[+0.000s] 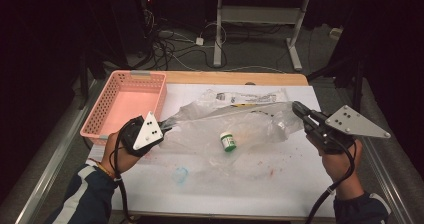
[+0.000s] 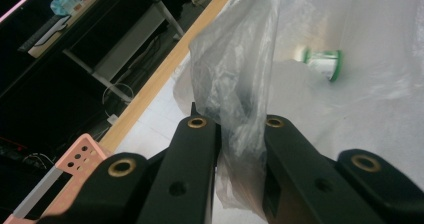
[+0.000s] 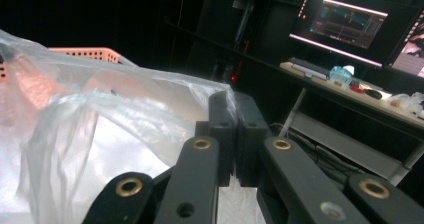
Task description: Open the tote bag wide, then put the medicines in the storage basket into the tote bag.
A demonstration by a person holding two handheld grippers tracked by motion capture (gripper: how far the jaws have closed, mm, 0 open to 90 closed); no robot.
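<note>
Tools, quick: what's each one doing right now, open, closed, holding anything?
Left tool: closed on one edge of the clear plastic bag.
Right tool: closed on the bag's opposite edge; a small green-capped bottle lies inside the bag.

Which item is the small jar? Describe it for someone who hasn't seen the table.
On the white table, right of the pink basket, a clear plastic bag is stretched between the two grippers. The small jar lies on its side inside the bag's middle: white body, green cap, the only green thing there.
</note>
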